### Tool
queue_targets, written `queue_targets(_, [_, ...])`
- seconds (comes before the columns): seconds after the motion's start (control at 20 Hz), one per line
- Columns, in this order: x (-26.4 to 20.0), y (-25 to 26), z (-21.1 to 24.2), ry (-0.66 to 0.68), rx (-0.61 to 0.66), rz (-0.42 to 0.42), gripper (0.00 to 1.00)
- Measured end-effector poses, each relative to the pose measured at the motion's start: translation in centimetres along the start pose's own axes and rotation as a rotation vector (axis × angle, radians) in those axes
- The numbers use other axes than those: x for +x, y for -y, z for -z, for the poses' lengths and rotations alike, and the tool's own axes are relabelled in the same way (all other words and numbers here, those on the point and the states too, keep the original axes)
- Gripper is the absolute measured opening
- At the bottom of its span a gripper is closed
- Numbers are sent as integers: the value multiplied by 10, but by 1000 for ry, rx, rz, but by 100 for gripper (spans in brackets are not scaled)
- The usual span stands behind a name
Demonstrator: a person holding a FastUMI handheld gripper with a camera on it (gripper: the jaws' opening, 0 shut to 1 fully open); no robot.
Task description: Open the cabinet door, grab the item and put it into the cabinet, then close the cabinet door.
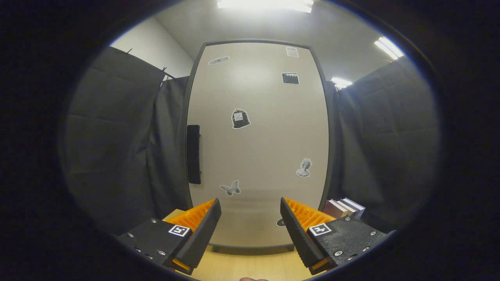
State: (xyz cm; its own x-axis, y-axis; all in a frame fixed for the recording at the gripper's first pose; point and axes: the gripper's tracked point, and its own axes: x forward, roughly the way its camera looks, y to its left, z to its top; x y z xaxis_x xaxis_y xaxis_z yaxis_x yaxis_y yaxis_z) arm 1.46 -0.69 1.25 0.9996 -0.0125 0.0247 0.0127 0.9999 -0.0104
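A tall beige cabinet door [265, 148] with several stickers stands straight ahead of me, flush in its dark frame. Its dark vertical handle [193, 154] is on the door's left edge, up and to the left of my left finger. My gripper [250, 207] is open, with nothing between its fingers; the gap faces the lower part of the door. A small stack of books [343, 208] lies on the wooden table just beyond my right finger, beside the cabinet's right side.
The cabinet rests on a light wooden table [250, 265]. Black cloth walls [117, 148] hang close on both sides of the cabinet. A bit of a hand [254, 279] shows below the fingers.
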Motion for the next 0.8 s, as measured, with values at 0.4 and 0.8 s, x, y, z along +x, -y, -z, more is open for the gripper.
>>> queue_targets(0.4, [5,-5,-3,2,-10,-23,95])
queue_targets(0.8, [21,-25,-18,23,-2,-59,95])
